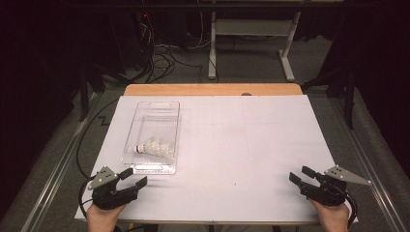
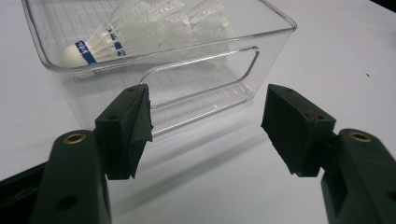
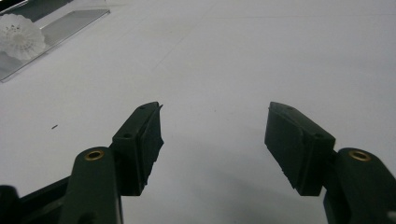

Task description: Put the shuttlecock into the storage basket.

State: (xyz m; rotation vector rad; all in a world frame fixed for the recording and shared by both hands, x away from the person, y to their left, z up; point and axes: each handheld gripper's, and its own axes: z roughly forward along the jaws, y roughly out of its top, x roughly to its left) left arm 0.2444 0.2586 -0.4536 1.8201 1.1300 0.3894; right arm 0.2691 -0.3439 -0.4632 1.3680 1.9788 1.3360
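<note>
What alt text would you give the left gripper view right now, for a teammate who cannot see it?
The left gripper points its two black jaws, open with nothing between them, at the near end of a clear plastic bin on the white table. Inside the bin lie white shuttlecocks on their sides, the nearest with a blue band by its cork.

Hidden and cut-off parts around the clear plastic tray

In the left gripper view, the tray's far end runs off the top edge, and the feather tips of the white shuttlecocks with blue bands inside it are cropped there; how many are nested together is unclear. In the right gripper view, the tray's corner is cut by the left edge. In the high view, both forearms leave the bottom edge below the tray.
</note>
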